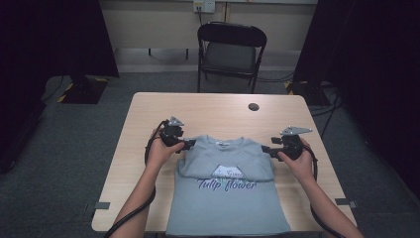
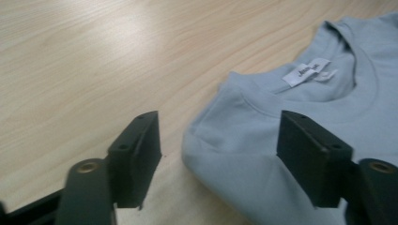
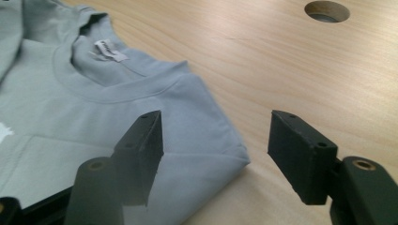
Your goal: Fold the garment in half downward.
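A light blue T-shirt (image 1: 228,198) printed "Tulip flower" lies flat on the wooden table (image 1: 213,106), sleeves folded in, collar towards the far side. My left gripper (image 1: 190,144) rests at the shirt's left shoulder and my right gripper (image 1: 265,148) at its right shoulder. In the left gripper view the left gripper (image 2: 218,136) stands open, with the folded shoulder corner of the shirt (image 2: 253,117) lying low between the jaws, untouched by the pads. In the right gripper view the right gripper (image 3: 216,136) is open too, over the other shoulder corner of the shirt (image 3: 94,108).
A round cable hole (image 1: 253,106) sits in the table beyond the shirt, to the right. A black folding chair (image 1: 231,52) stands behind the table's far edge. Bare wood lies left, right and beyond the shirt. Its hem reaches the near edge.
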`<state>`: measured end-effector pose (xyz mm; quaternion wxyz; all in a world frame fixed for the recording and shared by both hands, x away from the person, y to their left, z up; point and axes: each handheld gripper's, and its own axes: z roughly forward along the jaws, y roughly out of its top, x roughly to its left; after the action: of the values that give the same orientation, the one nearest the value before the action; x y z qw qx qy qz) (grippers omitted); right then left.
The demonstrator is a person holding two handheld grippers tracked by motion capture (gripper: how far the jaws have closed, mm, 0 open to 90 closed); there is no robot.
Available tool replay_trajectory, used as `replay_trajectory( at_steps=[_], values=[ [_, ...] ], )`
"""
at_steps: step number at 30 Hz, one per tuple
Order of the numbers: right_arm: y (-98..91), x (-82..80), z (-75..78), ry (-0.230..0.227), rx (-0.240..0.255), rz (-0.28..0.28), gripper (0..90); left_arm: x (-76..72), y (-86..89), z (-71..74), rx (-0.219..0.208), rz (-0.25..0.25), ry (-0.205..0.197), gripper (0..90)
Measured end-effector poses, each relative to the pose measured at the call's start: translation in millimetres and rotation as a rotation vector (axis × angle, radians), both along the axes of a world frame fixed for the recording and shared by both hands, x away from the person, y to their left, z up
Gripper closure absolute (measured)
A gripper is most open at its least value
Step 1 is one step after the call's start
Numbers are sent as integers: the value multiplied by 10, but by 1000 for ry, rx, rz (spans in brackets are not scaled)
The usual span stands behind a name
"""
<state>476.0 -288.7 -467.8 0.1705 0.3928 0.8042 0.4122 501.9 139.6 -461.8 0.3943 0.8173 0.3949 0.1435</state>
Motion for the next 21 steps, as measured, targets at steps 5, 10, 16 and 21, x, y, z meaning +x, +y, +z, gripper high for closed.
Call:
replay_trajectory(
  at_steps=[5, 10, 16, 21],
  values=[
    [18, 111, -38, 18, 5, -11, 389, 102, -75, -41, 17, -6, 17, 363],
    [66, 203, -80, 28, -16, -11, 421, 147, -151, -118, 39, -34, 34, 399],
    [148, 271, -173, 52, -38, 0, 456, 187, -186, -215, 72, -41, 43, 414],
    [195, 281, -217, 50, -66, 10, 486, 182, -194, -261, 89, -59, 45, 447]
  ],
)
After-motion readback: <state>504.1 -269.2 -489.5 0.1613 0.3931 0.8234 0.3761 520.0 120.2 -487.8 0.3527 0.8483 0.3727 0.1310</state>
